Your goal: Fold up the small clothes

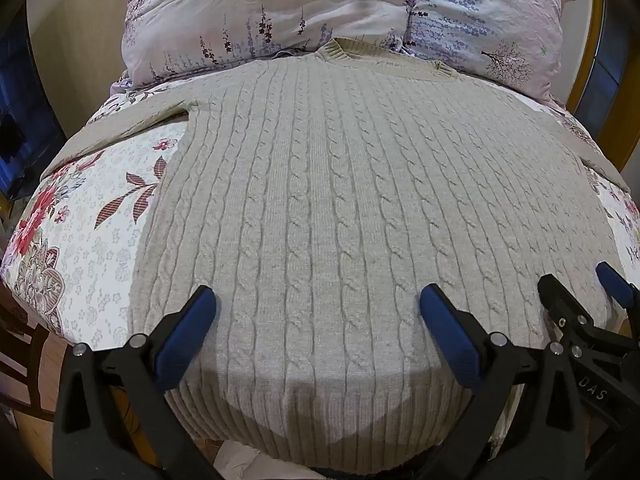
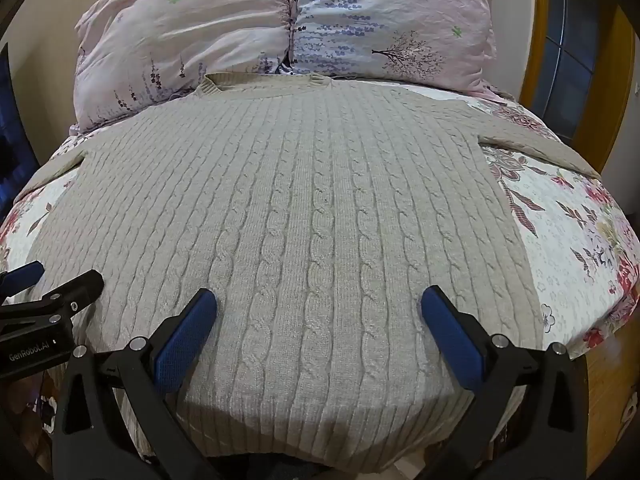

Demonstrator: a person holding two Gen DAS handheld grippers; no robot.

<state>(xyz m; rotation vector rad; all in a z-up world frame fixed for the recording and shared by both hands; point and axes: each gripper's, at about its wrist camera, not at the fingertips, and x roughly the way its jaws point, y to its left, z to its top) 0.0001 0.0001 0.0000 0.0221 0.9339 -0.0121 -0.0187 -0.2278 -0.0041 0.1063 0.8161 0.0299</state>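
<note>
A beige cable-knit sweater [image 1: 320, 200] [image 2: 296, 208] lies flat on the bed, collar toward the pillows, sleeves spread out to both sides, ribbed hem nearest me. My left gripper [image 1: 318, 308] hovers above the lower part of the sweater, jaws wide open, nothing between the blue pads. My right gripper [image 2: 319, 308] hangs likewise over the lower body of the sweater, open and empty. In the left wrist view the right gripper [image 1: 580, 292] shows at the right edge; in the right wrist view the left gripper [image 2: 60, 280] shows at the left edge.
A floral bedspread [image 1: 92, 216] [image 2: 572, 240] covers the bed. A pink and lavender quilt and pillow [image 1: 280, 12] [image 2: 288, 20] are piled at the head. A wooden frame [image 2: 536, 40] with a window stands at the right; wooden floor shows below the bed edge.
</note>
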